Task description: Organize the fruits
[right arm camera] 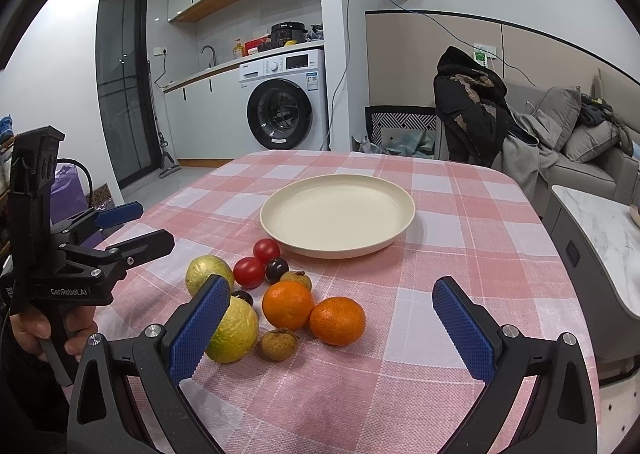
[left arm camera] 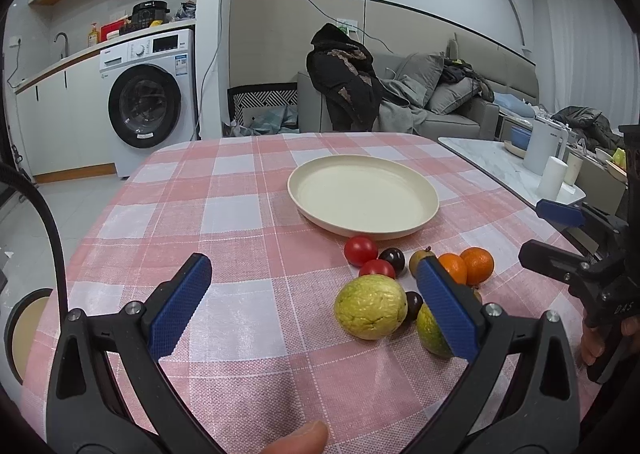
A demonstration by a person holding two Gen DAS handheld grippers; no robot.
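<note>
A cream plate (left arm camera: 362, 194) (right arm camera: 338, 214) stands bare on the pink checked tablecloth. In front of it lies a cluster of fruit: two yellow-green guavas (left arm camera: 370, 306) (right arm camera: 236, 328), two red tomatoes (left arm camera: 361, 250) (right arm camera: 249, 272), two oranges (left arm camera: 478, 264) (right arm camera: 337, 320), dark plums (right arm camera: 277, 269) and small brown longans (right arm camera: 279, 344). My left gripper (left arm camera: 316, 298) is open and empty, just left of the fruit. My right gripper (right arm camera: 336, 326) is open and empty, with the oranges between its fingers' line of sight. Each gripper shows in the other's view, open (left arm camera: 556, 230) (right arm camera: 132, 226).
The table's (left arm camera: 180, 214) far edge faces a washing machine (left arm camera: 146, 102) and a grey sofa (left arm camera: 440, 102) with a black coat. A marble side table (left arm camera: 500, 166) with a white kettle (left arm camera: 544, 146) and cups stands at the right.
</note>
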